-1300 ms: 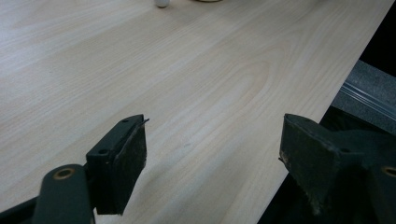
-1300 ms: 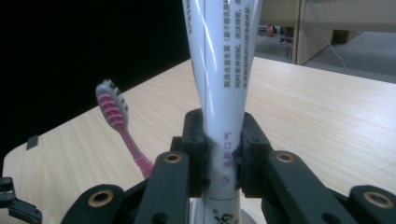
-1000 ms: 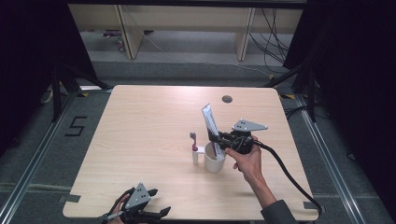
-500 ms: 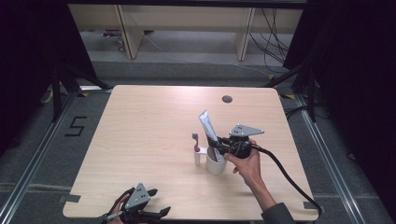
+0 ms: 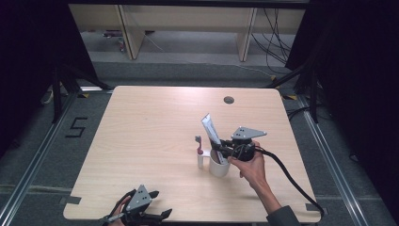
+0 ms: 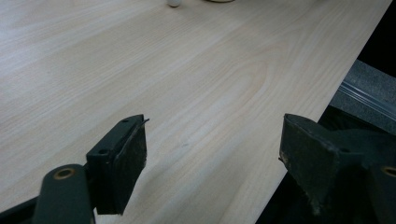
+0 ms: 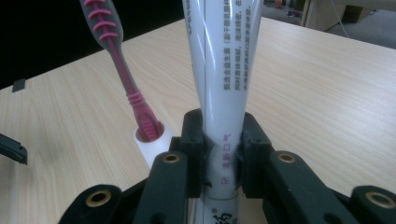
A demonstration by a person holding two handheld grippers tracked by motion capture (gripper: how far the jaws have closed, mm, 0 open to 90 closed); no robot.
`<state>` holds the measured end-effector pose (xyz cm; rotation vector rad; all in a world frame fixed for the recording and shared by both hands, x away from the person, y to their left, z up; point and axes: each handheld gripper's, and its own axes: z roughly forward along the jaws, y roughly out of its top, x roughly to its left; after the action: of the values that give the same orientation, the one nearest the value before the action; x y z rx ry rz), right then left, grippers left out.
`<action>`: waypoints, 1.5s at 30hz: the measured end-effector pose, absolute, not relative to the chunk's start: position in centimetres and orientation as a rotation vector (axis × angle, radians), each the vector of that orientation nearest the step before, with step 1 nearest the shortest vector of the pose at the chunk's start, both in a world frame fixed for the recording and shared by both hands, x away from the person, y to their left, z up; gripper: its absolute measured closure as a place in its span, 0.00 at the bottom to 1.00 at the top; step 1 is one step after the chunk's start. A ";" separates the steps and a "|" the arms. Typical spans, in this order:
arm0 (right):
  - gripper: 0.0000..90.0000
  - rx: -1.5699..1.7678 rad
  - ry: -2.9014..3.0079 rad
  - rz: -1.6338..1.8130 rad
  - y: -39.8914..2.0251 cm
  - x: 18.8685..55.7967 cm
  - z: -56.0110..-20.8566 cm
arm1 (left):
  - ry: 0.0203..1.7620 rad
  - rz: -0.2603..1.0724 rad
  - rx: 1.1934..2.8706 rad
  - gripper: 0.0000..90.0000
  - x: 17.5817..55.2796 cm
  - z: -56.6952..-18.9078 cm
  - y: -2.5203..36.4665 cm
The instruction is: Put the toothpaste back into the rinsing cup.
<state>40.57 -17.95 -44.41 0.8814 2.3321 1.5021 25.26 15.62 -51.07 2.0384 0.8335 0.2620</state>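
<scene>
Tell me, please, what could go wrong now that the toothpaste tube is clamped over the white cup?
1. The right gripper squeezes the soft toothpaste tube low down; paste might be forced out or the tube could slip.
2. The tube leans over the white cup, so pushing it in might tip the light cup.
3. The pink toothbrush stands in its small white holder right beside the gripper; a sideways move could knock it over.

- A light wooden desk (image 5: 141, 141) with a round cable hole (image 5: 229, 100) near its far edge.
- Grey carpeted floor (image 5: 188, 70) bearing a taped "5" (image 5: 76, 127).
- Pale wooden shelving (image 5: 127, 28) behind, cables (image 5: 273, 37) trailing; dark surroundings either side.
</scene>
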 end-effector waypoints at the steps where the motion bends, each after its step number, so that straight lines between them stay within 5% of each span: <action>1: 0.84 0.878 2.329 1.480 -18.0 40.5 -44.4 | 0.835 0.266 2.029 0.25 25.3 -51.1 15.6; 29: 0.83 0.881 2.443 1.330 -18.6 39.2 -45.4 | 0.840 0.257 2.028 0.25 25.2 -51.1 15.5; 45: 0.64 0.962 2.397 1.385 -19.6 38.7 -44.2 | 0.832 0.268 2.049 0.25 25.3 -51.1 15.7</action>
<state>38.67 -19.57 -44.20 0.9617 2.3975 1.3850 25.27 15.67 -51.08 2.0487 0.8315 0.2677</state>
